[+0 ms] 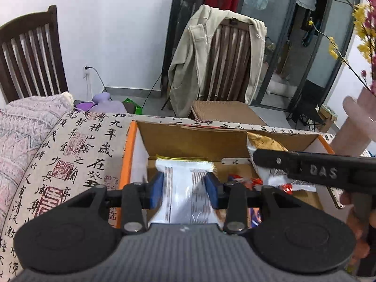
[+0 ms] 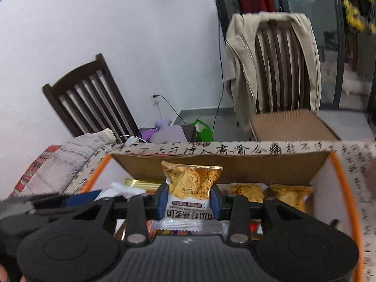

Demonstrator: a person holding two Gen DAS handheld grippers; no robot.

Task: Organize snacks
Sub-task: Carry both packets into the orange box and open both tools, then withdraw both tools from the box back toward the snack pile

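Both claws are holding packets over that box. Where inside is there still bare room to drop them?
Bare cardboard shows along the box's back wall and its right floor. The middle is crowded with red wrappers, and gold packets fill the far right corner.

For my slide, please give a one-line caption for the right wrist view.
Right hand-held gripper shut on a gold-and-white snack packet above the orange-edged cardboard box.

Glossy plastic packet point(image 2: 191, 189), matte cardboard box point(image 1: 192, 138), cloth-covered tabletop point(image 1: 77, 155), dark wood chair point(image 2: 94, 98), fingers point(image 1: 156, 189) probably rubber-padded.
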